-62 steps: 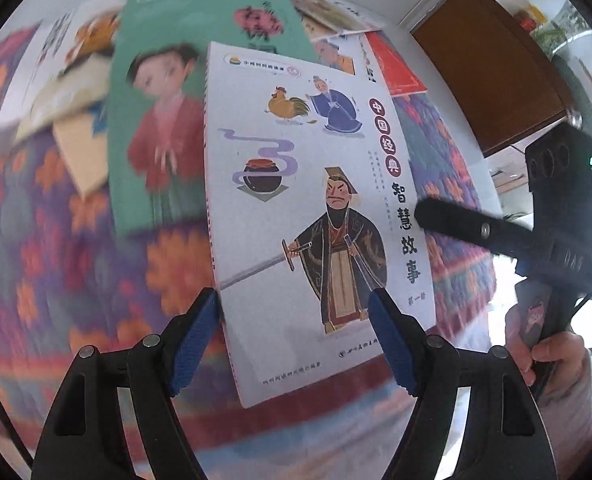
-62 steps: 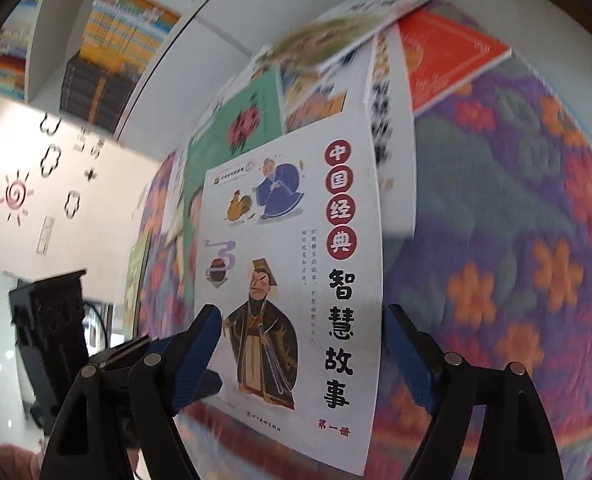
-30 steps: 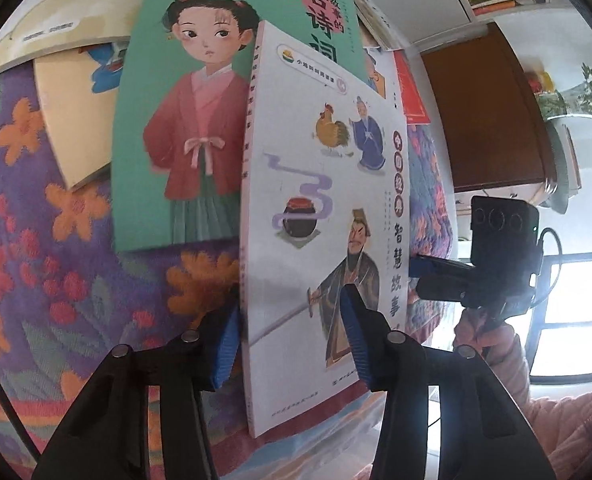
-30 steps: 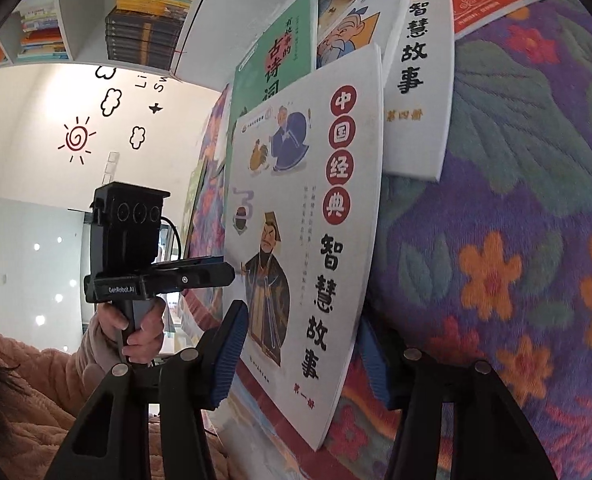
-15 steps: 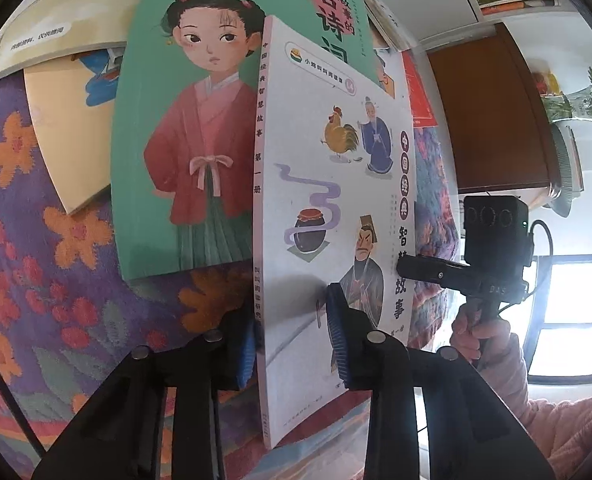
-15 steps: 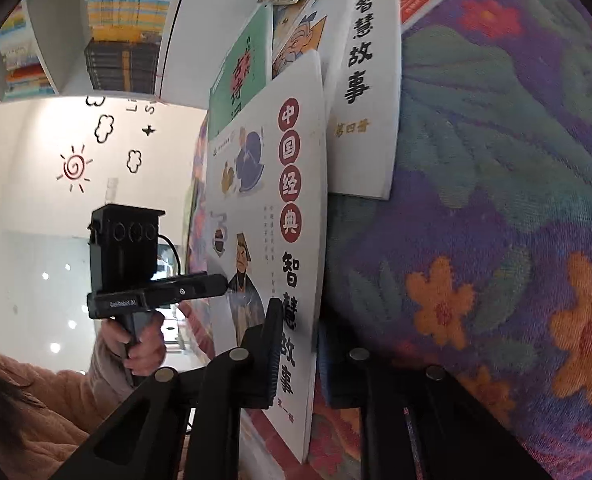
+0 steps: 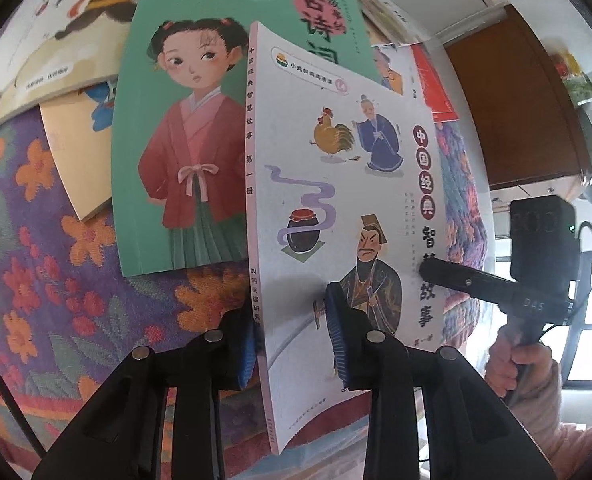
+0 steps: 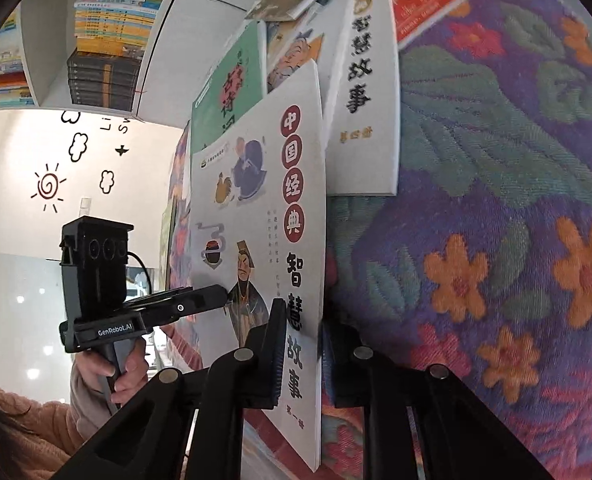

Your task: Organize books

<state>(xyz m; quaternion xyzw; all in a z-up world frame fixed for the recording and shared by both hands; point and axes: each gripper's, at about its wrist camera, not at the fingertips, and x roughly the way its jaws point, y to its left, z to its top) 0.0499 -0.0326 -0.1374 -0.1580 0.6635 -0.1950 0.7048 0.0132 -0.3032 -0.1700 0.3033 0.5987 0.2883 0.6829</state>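
Both grippers' jaws, wide apart 2 s ago, now clench the white storybook (image 7: 335, 208): left gripper (image 7: 292, 340) at spine, right gripper (image 8: 299, 356) at opposite edge; book tilts off floral cloth (image 8: 495, 240); other books lie scattered, sorting barely begun.

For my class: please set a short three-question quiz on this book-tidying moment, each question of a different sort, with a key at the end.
1. True or false: only one gripper grips the white storybook.
2. Which book lies directly beside the white storybook's spine in the left wrist view? A) the green book with a girl B) the red book C) a black book
3. Fill in: the books lie on a ______-patterned cloth.

Key
1. False: the left gripper clamps the spine edge, the right gripper the opposite edge.
2. A
3. flower
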